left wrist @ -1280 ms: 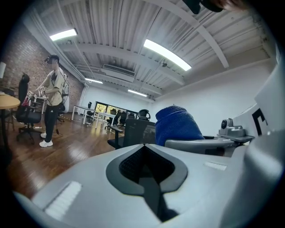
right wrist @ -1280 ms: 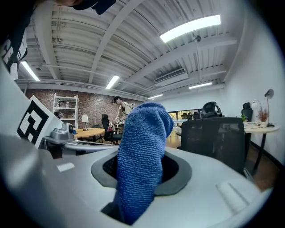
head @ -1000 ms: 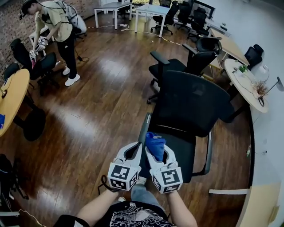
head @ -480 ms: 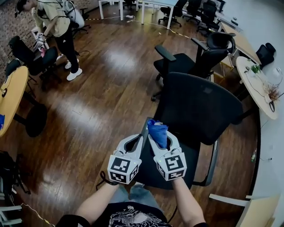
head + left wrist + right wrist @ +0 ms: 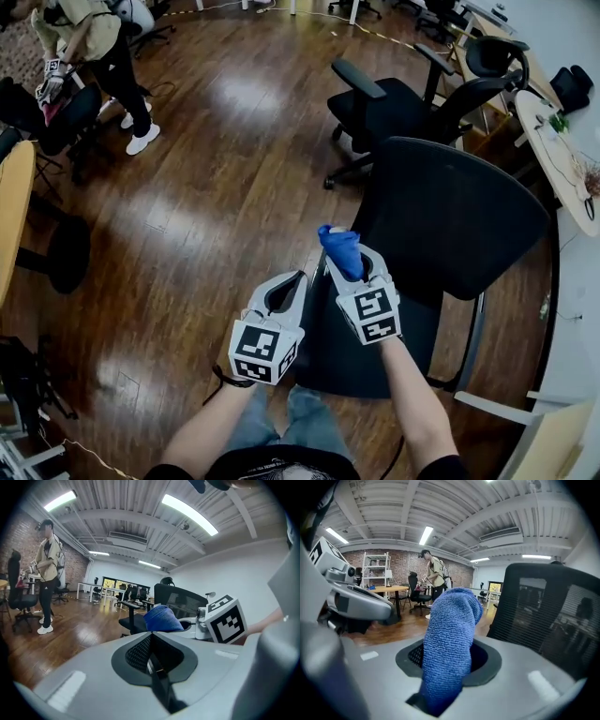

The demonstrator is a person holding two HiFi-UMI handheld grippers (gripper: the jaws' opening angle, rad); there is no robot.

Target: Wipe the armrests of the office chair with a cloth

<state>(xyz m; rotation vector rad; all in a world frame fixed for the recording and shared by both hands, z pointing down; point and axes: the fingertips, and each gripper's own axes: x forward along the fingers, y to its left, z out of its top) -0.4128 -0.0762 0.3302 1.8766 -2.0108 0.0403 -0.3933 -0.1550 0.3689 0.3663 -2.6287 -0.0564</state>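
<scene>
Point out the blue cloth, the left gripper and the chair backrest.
blue cloth [image 5: 340,251]: head view, bunched middle.
left gripper [image 5: 299,278]: head view, between its fingertips.
chair backrest [image 5: 450,220]: head view, middle of the mesh.

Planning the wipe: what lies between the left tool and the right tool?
The chair's grey armrest, just left of the blue cloth, in the head view.

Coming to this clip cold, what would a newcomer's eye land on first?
The blue cloth standing up out of the right hand-held gripper, which is shut on it, in the middle of the head view. Just beyond it is the broad black mesh back of the office chair, with the left hand-held gripper shut and empty beside the right one. At far upper left a second person bends over another chair.
</scene>
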